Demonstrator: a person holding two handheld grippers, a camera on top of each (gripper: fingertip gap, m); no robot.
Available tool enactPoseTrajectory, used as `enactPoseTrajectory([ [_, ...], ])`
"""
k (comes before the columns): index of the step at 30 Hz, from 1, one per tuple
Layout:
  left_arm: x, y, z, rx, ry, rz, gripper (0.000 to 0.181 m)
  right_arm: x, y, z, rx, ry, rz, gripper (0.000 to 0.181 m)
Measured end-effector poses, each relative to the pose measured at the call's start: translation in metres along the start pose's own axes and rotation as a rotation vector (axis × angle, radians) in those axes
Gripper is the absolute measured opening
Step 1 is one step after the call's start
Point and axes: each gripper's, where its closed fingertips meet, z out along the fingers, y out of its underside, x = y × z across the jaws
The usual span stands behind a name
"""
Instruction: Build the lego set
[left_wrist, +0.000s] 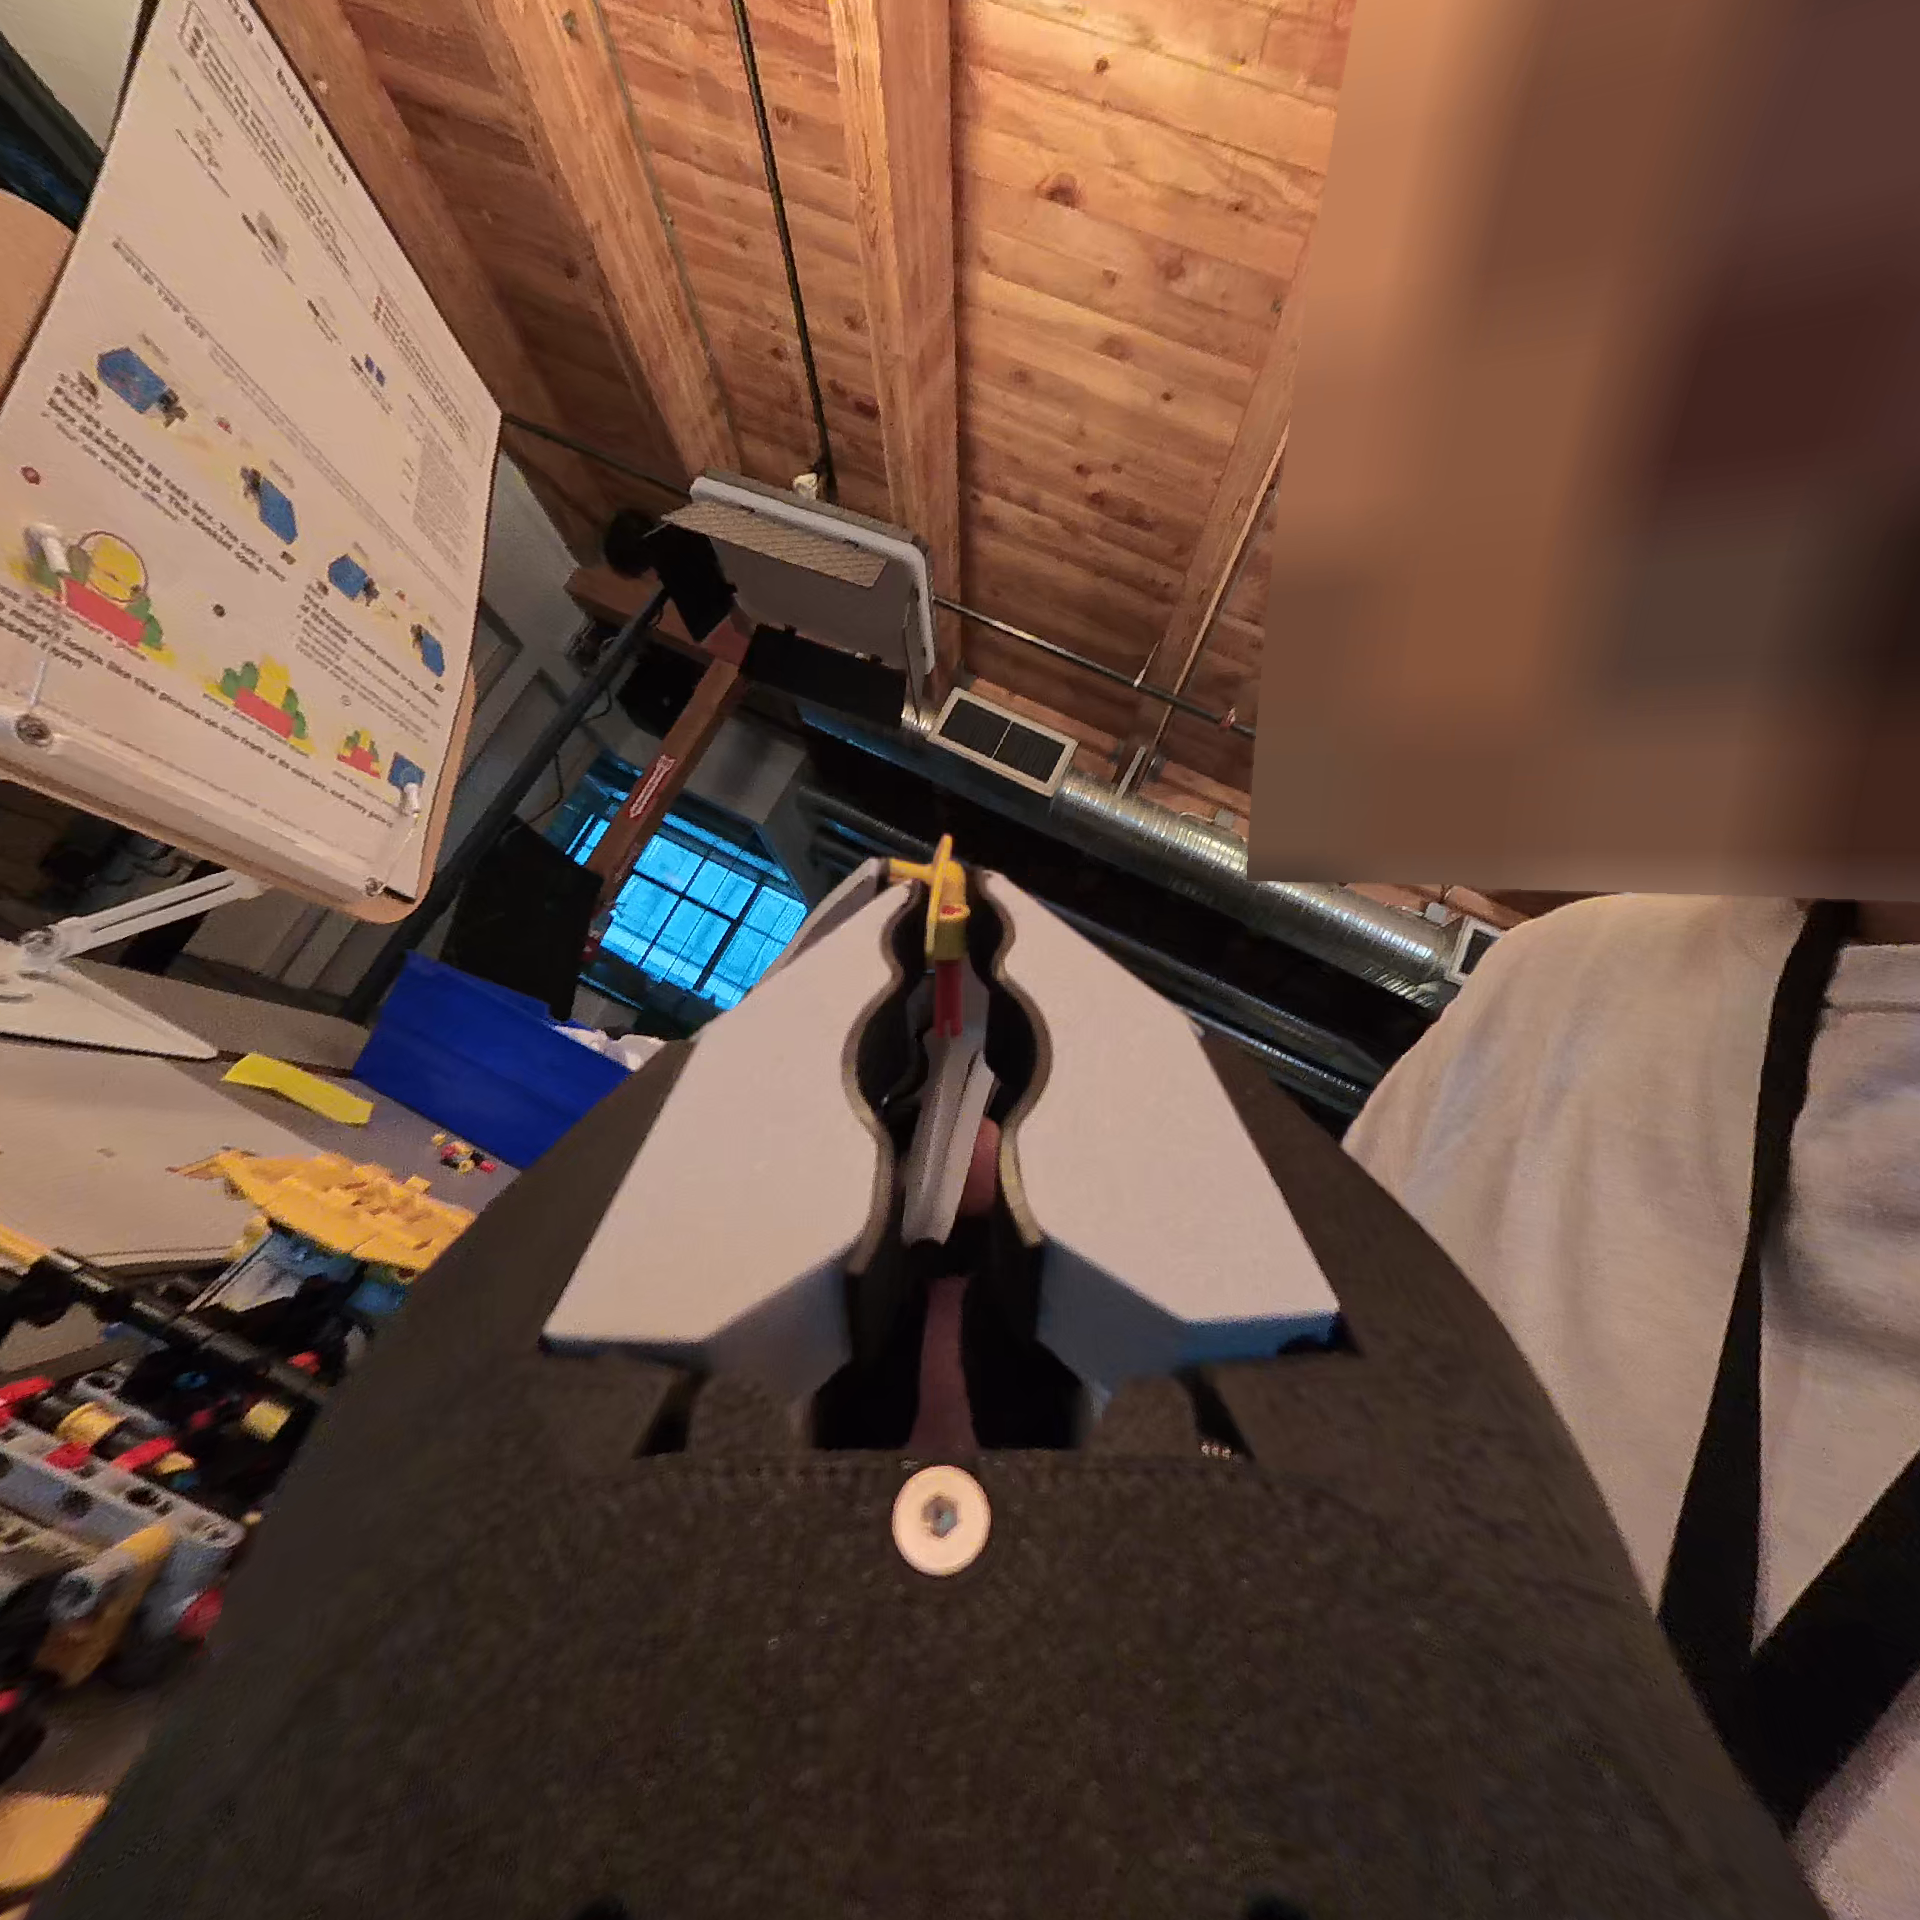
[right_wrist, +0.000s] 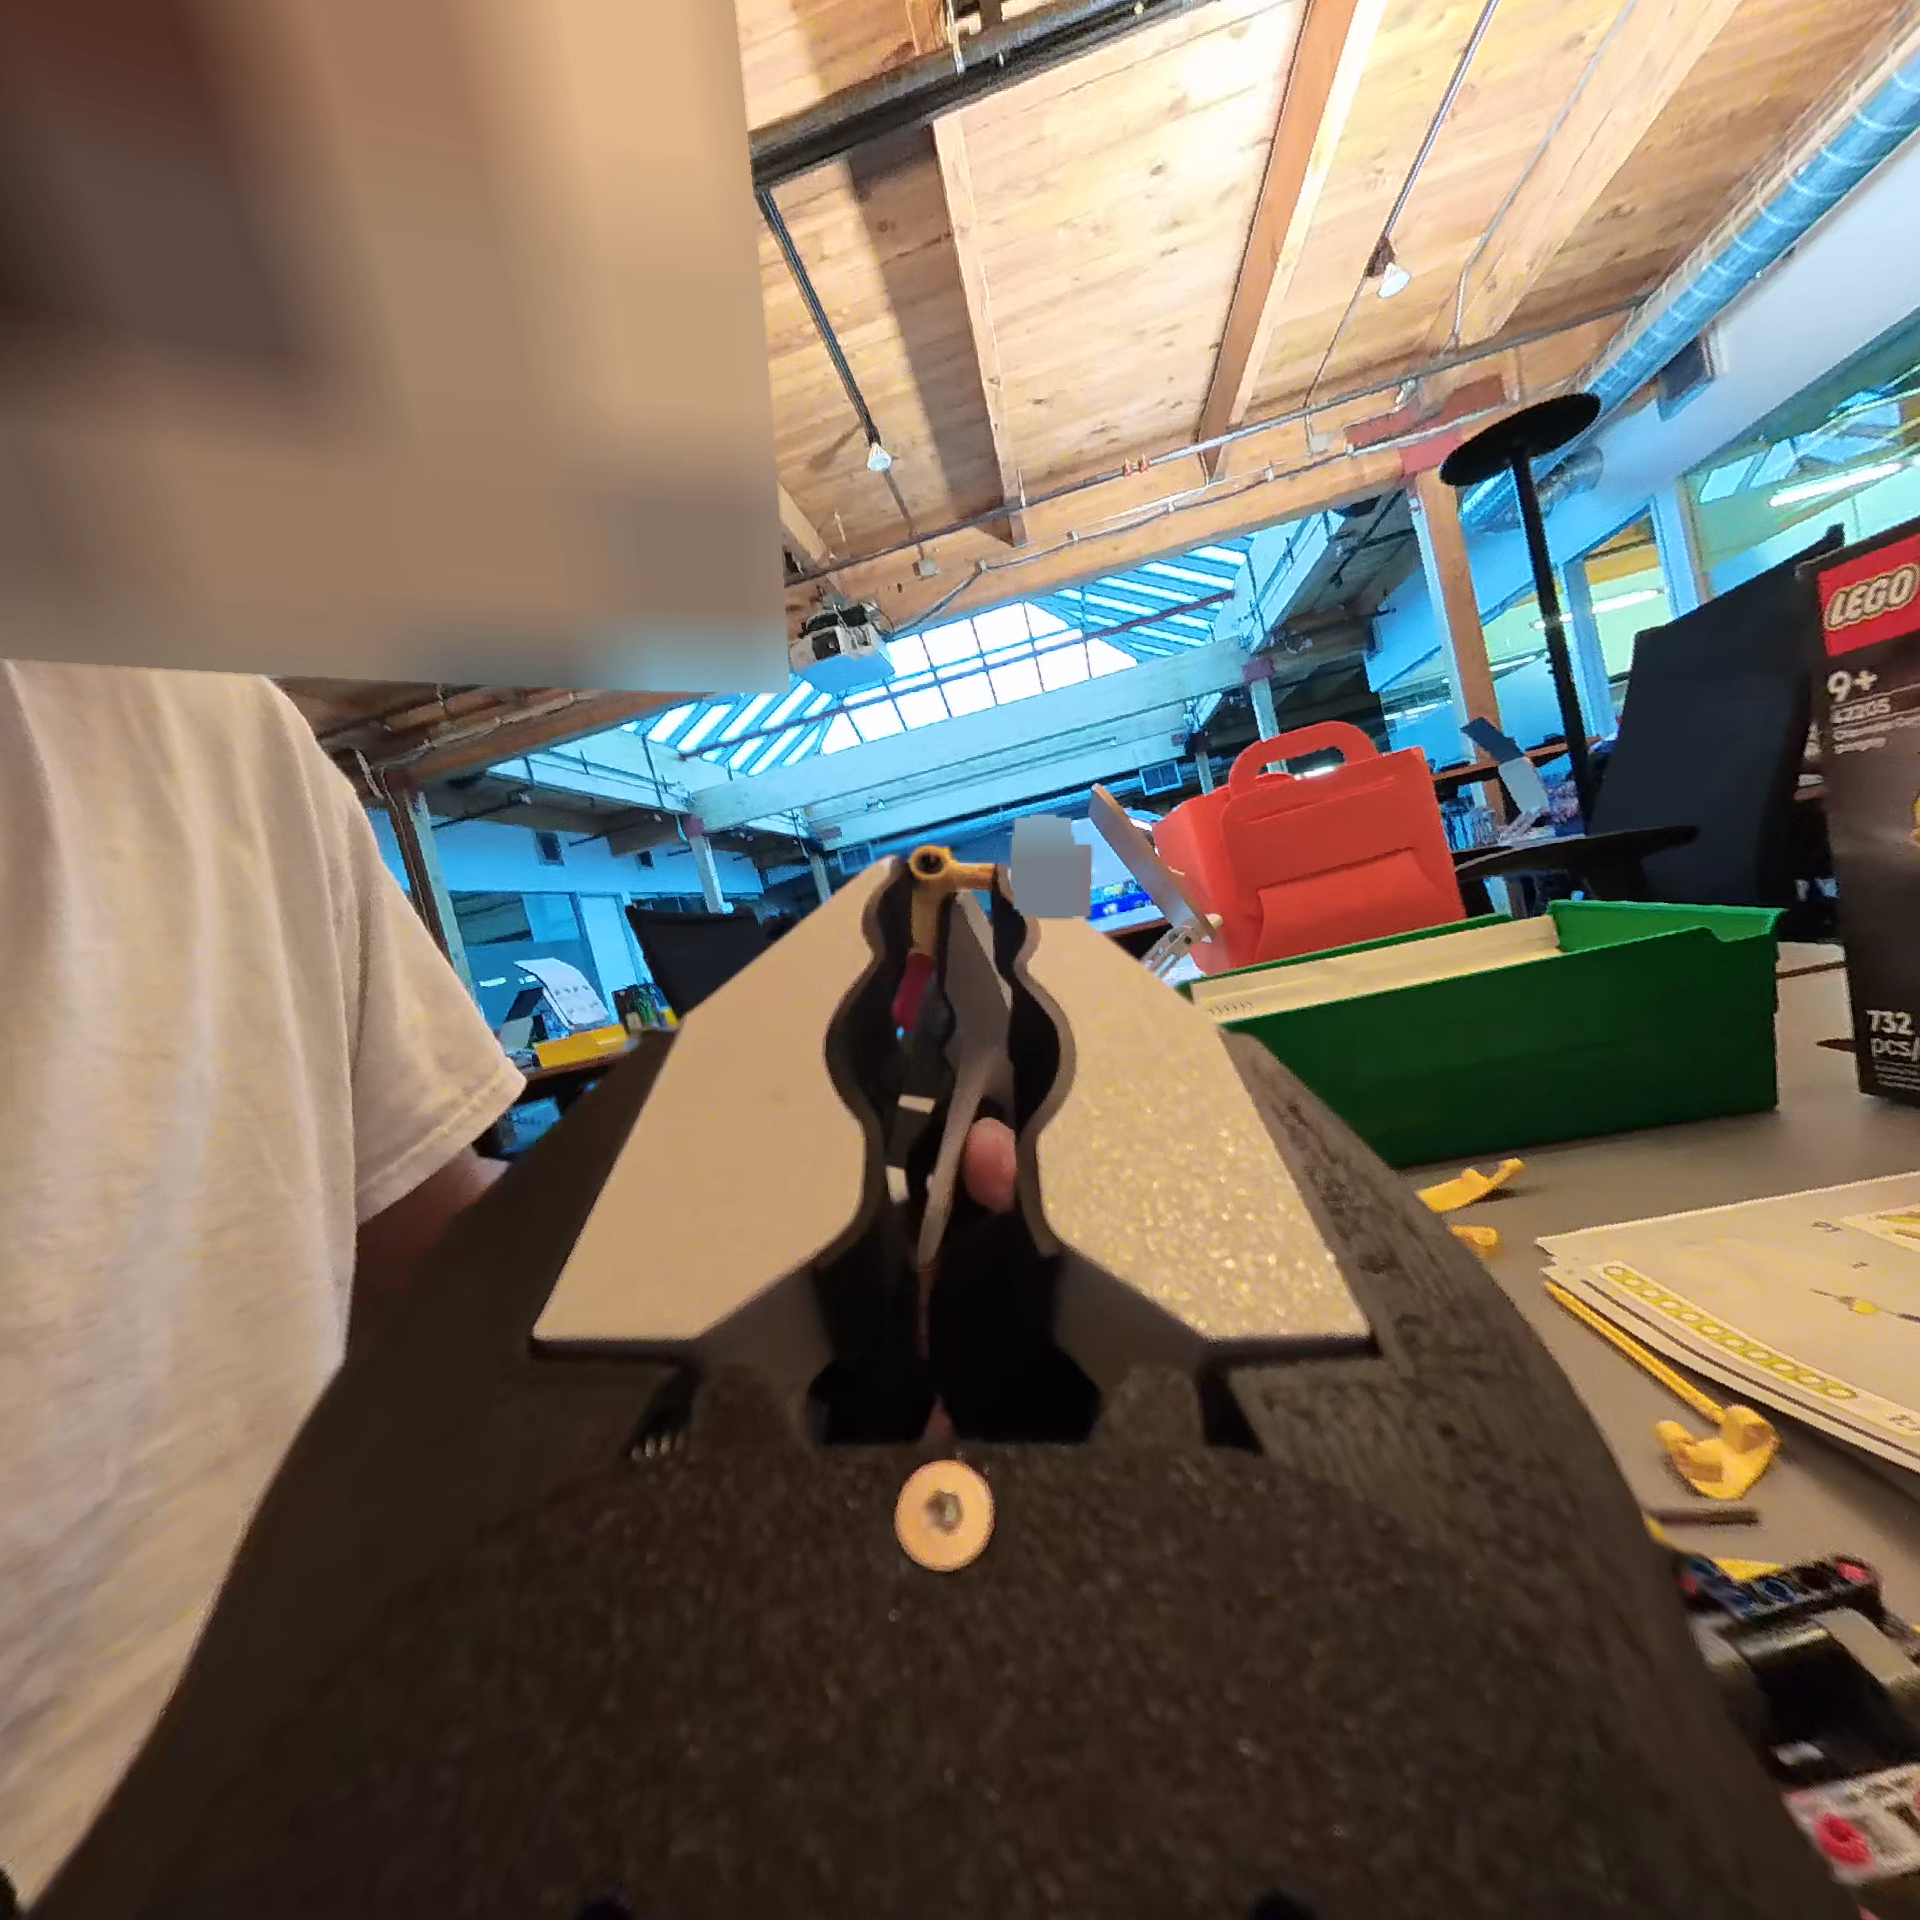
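Note:
My left gripper (left_wrist: 940, 883) points up toward the ceiling, its grey fingers (left_wrist: 748, 1122) closed on a small yellow connector (left_wrist: 943, 902) with a red pin (left_wrist: 948, 992) hanging below it. My right gripper (right_wrist: 940, 871) also points up and is closed on a small yellow connector (right_wrist: 951, 868), with a red part (right_wrist: 912, 987) just under it. In each view a thin grey blade shows in the gap between the fingers, and I cannot tell what it is. A partly built model (left_wrist: 104, 1455) of grey, black, red and yellow parts lies low on the left.
An instruction board (left_wrist: 239, 447), a blue bin (left_wrist: 478, 1049) and yellow built panels (left_wrist: 343, 1205) stand on the left. On the right are a green bin (right_wrist: 1507, 1029), a red bag (right_wrist: 1320, 842), a set box (right_wrist: 1870, 810), instruction sheets (right_wrist: 1756, 1309) and loose yellow parts (right_wrist: 1714, 1455). A person's white shirt (right_wrist: 156, 1039) is close by. Only a small space, under 4 cm, lies between the two pairs of fingers.

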Motion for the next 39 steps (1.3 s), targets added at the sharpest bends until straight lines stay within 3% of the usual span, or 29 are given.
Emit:
enactPoseTrajectory([
  [7, -0.004, 0.013, -0.002, -0.222, -0.066, 0.266, 0.006, 0.003, 0.006, -0.012, -0.113, -0.033, 0.035, 0.015],
  [9, -0.009, 0.023, -0.004, -0.335, -0.107, 0.435, 0.006, 0.012, 0.01, -0.02, -0.179, -0.007, 0.042, 0.027],
  [13, -0.031, 0.047, -0.018, -0.599, -0.221, 0.92, 0.006, 0.026, 0.022, -0.044, -0.338, 0.0, 0.154, 0.027],
  [16, -0.04, 0.057, -0.025, -0.724, -0.24, 1.254, 0.007, 0.03, 0.044, -0.058, -0.491, 0.007, 0.344, 0.049],
  [18, -0.045, 0.063, -0.03, -0.784, -0.226, 1.387, 0.007, 0.019, 0.051, -0.06, -0.542, -0.055, 0.485, 0.051],
  [20, -0.044, 0.064, -0.032, -0.799, -0.204, 1.468, 0.007, 0.015, 0.055, -0.059, -0.557, -0.073, 0.535, 0.042],
  [28, -0.036, 0.073, -0.032, -0.791, -0.129, 1.524, 0.007, 0.006, 0.055, -0.057, -0.537, -0.139, 0.603, 0.015],
  [36, -0.049, 0.068, -0.034, -0.811, -0.262, 1.47, 0.013, 0.02, 0.052, -0.062, -0.532, -0.067, 0.588, 0.008],
  [39, -0.055, 0.064, -0.036, -0.816, -0.306, 1.369, 0.023, 0.029, 0.044, -0.065, -0.511, -0.024, 0.546, 0.008],
])
